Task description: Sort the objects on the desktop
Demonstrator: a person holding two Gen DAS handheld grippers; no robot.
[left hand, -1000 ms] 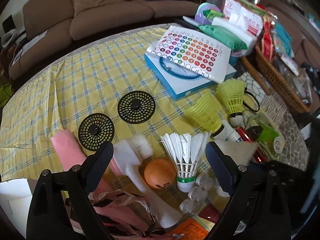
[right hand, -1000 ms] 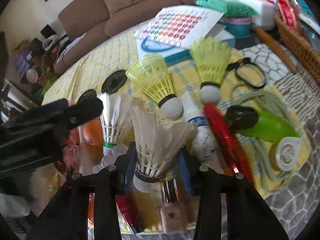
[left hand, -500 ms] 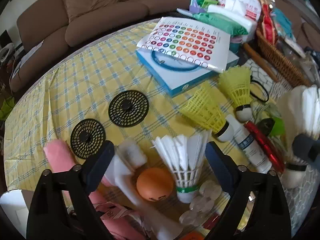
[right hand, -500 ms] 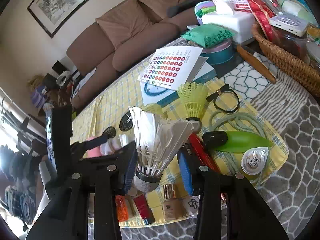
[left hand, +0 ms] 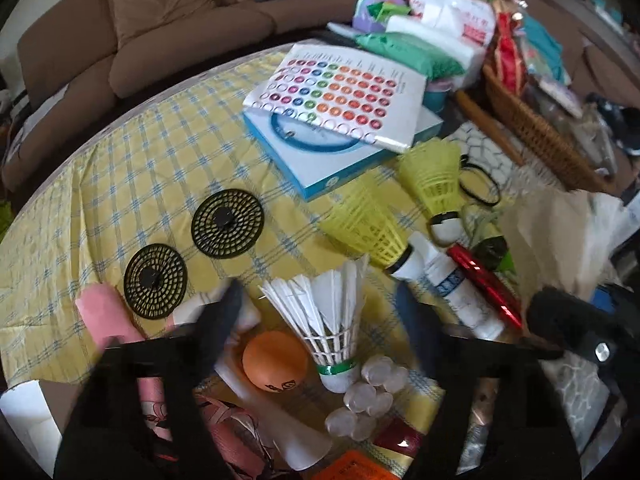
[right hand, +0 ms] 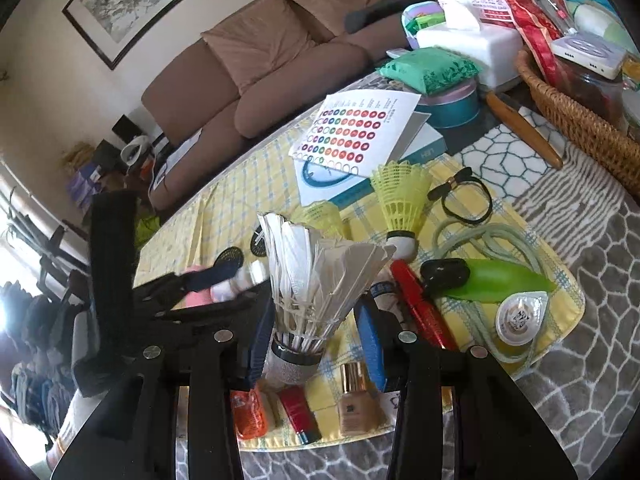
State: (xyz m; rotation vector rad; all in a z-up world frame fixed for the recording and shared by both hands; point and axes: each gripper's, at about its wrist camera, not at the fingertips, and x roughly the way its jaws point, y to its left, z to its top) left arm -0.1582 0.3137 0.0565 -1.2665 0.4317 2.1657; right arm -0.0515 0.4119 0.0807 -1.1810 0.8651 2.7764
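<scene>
A white feather shuttlecock (left hand: 328, 320) stands on its cork on the yellow checked cloth (left hand: 120, 176), next to an orange ball (left hand: 274, 362). My left gripper (left hand: 320, 320) is open, its blurred fingers on either side of that shuttlecock and apart from it. My right gripper (right hand: 316, 340) is shut on a second feather shuttlecock (right hand: 308, 280) with a dark base, held upright above the cloth. That held shuttlecock (left hand: 560, 240) also shows at the right edge of the left wrist view. Two yellow plastic shuttlecocks (left hand: 364, 228) (left hand: 434, 176) lie beyond.
Two black mesh discs (left hand: 228, 224) lie on the left of the cloth. A sticker sheet (left hand: 340, 96) rests on a blue box at the back. A wicker basket (right hand: 580, 120) stands far right. A red pen (right hand: 420, 304), white bottle (left hand: 460, 292) and foundation bottle (right hand: 354, 404) crowd the front.
My right gripper has lifted its feather shuttlecock off the cloth and now shows in the left wrist view. My left gripper has come closer around the standing shuttlecock.
</scene>
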